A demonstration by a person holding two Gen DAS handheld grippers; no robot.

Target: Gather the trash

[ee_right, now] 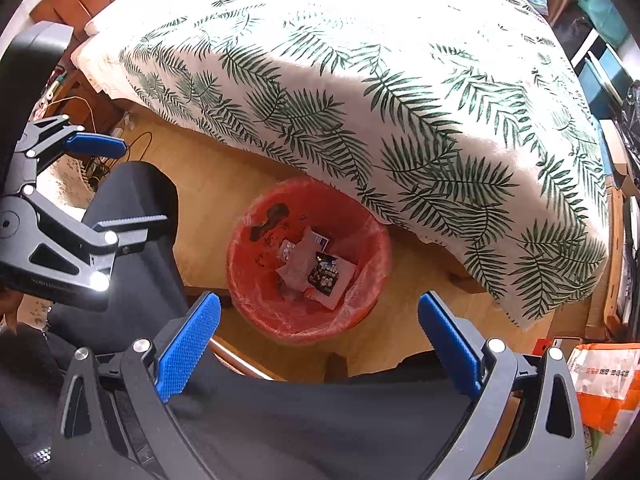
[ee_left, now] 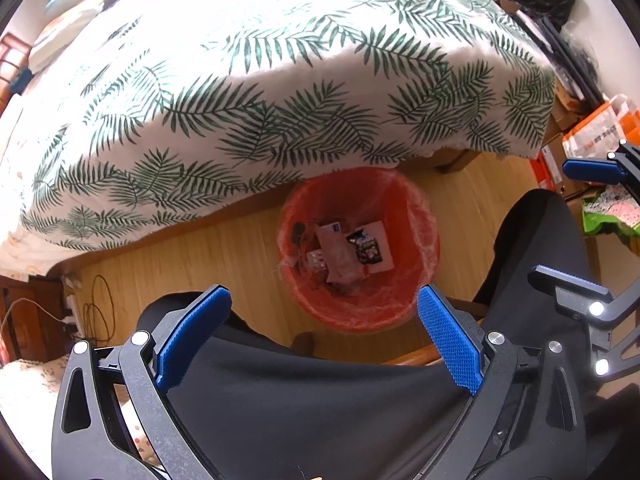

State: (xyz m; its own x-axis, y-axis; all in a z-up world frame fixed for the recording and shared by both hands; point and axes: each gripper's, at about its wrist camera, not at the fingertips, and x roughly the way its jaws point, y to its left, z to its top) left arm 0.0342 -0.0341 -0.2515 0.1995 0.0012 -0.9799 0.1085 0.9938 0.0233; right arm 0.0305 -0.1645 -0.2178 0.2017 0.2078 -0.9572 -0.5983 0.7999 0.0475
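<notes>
A red bin (ee_left: 404, 216) lined with a thin plastic bag stands on the wooden floor, half under the draped table edge. Inside lie a black snack wrapper (ee_left: 366, 247), a white packet (ee_left: 336, 254) and other scraps. My left gripper (ee_left: 324, 308) hangs above the bin's near rim, open, nothing between its blue pads. In the right wrist view the same bin (ee_right: 248, 240) and black wrapper (ee_right: 325, 273) show, with my right gripper (ee_right: 318, 314) open and empty over the near rim. Each gripper appears in the other's view: the right one (ee_left: 576, 220), the left one (ee_right: 108, 184).
A table under a white cloth with green fern print (ee_left: 280, 80) overhangs the bin. A person's dark-clothed legs (ee_left: 320, 408) fill the foreground. Cables and a power strip (ee_left: 76, 312) lie at the left. Orange-and-white bags and boxes (ee_left: 592, 136) stand at the right.
</notes>
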